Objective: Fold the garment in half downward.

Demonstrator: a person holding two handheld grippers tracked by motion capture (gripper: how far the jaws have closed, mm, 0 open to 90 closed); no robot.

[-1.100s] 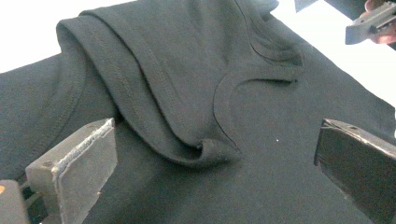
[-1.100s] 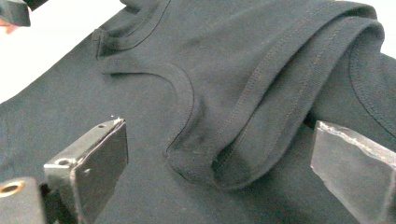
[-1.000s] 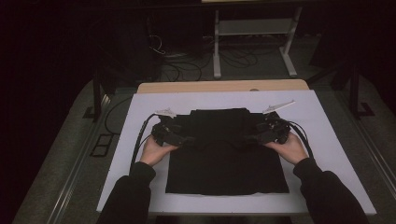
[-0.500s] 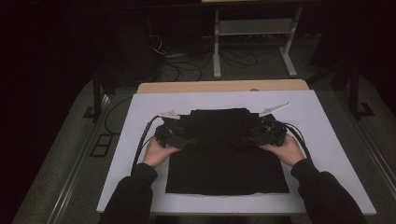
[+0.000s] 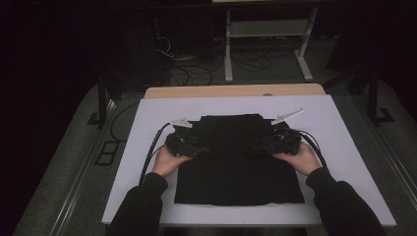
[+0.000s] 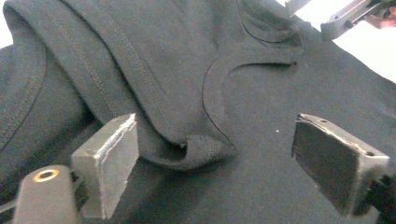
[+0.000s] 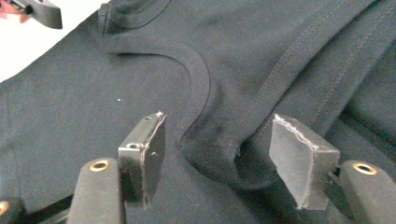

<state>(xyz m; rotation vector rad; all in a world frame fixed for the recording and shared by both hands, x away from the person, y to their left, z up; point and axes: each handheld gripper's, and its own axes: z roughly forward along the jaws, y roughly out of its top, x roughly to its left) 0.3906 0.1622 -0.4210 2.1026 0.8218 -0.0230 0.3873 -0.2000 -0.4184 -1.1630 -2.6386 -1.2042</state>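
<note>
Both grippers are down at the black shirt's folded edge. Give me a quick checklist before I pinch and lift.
1. Fold of the shirt between the left gripper jaws: ok, the bulge sits between them.
2. Fold between the right gripper jaws: ok.
3. Left jaws, which have just been closing, pressing on cloth: not ok, a gap shows at the far pad.
4. Right jaws, also just closing, pressing on cloth: not ok, gaps show on both sides.
5. Both grippers level across the shirt, high view: ok.
6. Shirt lying on the white board: ok.
</note>
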